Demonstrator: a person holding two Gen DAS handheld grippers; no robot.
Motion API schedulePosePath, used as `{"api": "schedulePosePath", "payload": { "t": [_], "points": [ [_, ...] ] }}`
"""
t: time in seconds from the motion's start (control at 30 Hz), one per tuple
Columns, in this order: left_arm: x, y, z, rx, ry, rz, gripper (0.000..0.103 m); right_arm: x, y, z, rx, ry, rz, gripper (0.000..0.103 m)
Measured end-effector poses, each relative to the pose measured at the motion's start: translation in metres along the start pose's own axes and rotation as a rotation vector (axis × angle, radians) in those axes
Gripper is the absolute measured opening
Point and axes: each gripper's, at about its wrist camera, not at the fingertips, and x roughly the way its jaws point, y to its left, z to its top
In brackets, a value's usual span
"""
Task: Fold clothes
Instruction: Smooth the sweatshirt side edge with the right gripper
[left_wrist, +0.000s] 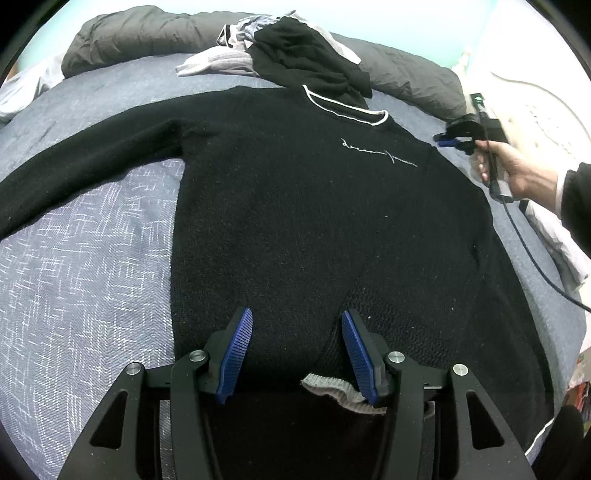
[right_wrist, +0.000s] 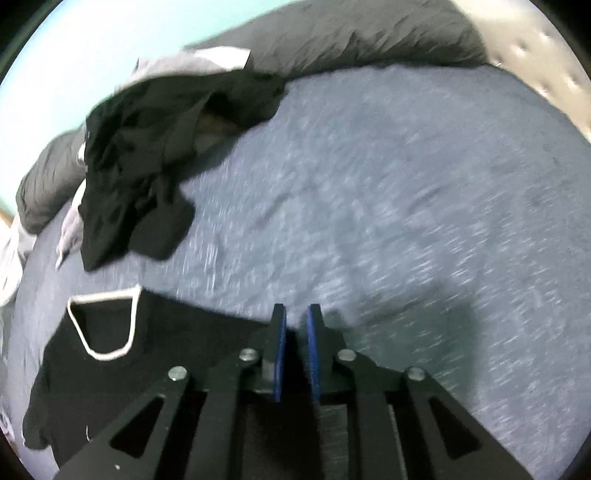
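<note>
Down at the near end, the left claw (left_wrist: 297, 350) stands half spread, its blue ribbed pads (left_wrist: 236, 354) on either side of the hem of the black knitted sweater with white-piped collar (left_wrist: 295, 206), gripping nothing. Just inside its right pad sits a grey ribbed cuff (left_wrist: 332, 389), so one sleeve looks to be folded across the body already. From this claw the sweater runs straight ahead, long axis hem-to-collar, lying flat and face up on the blue-grey woven bedspread (left_wrist: 92, 280). The other sleeve (left_wrist: 74, 166) stretches out well to the claw's left, still unfolded.

Over on the far right, a hand (left_wrist: 517, 173) carries the right claw (right_wrist: 295, 347) beside the sweater's shoulder. In its own blurred view the jaws are narrow, a slim gap between the pads, and whether any cloth is caught there I cannot tell. The sweater's collar (right_wrist: 103, 325) lies to this claw's left and slightly behind its tips; bare bedspread is ahead.

My read: the outstretched sleeve is the next fold, and the left claw is the nearer one for it.

Farther off, a heap of black and grey clothes (left_wrist: 295, 55) waits against dark grey pillows (left_wrist: 140, 33).
</note>
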Motion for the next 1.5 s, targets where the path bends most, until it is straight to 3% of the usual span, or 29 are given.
{"api": "schedulePosePath", "payload": {
  "t": [0.13, 0.27, 0.43, 0.67, 0.87, 0.9, 1.03, 1.1, 1.23, 1.3, 1.4, 1.5],
  "points": [
    [0.0, 0.0, 0.0, -0.008, 0.001, -0.006, 0.055, -0.027, -0.023, -0.01, 0.061, -0.019, 0.079, 0.019],
    [0.0, -0.001, 0.0, -0.011, -0.001, -0.007, 0.055, -0.058, -0.043, -0.046, 0.045, 0.016, 0.151, 0.024],
    [0.0, -0.002, 0.001, -0.012, -0.003, -0.004, 0.055, -0.089, -0.062, -0.106, 0.018, 0.06, 0.17, 0.029],
    [-0.003, 0.0, 0.002, -0.028, -0.009, -0.005, 0.055, -0.093, -0.062, -0.155, 0.056, 0.106, 0.227, 0.032],
    [-0.006, 0.003, 0.001, -0.045, -0.016, -0.011, 0.055, -0.088, -0.057, -0.169, 0.044, 0.076, 0.268, 0.032],
    [-0.006, 0.003, 0.001, -0.045, -0.016, -0.011, 0.055, -0.087, -0.057, -0.17, 0.043, 0.073, 0.271, 0.031],
    [-0.006, 0.002, 0.0, -0.043, -0.014, -0.008, 0.055, -0.088, -0.06, -0.173, 0.068, 0.05, 0.277, 0.005],
    [-0.007, 0.002, 0.0, -0.042, -0.014, -0.009, 0.055, -0.091, -0.064, -0.175, 0.11, 0.035, 0.28, 0.001],
    [-0.007, 0.003, 0.0, -0.044, -0.014, -0.012, 0.055, -0.094, -0.072, -0.183, 0.176, 0.033, 0.264, 0.0],
    [-0.006, 0.003, 0.0, -0.044, -0.014, -0.012, 0.055, -0.095, -0.076, -0.184, 0.203, 0.021, 0.308, 0.0],
    [-0.006, 0.003, 0.0, -0.044, -0.013, -0.01, 0.055, -0.093, -0.082, -0.181, 0.261, 0.024, 0.368, 0.007],
    [-0.006, 0.003, 0.001, -0.041, -0.011, -0.009, 0.055, -0.086, -0.079, -0.177, 0.303, 0.044, 0.406, 0.039]
  ]
}}
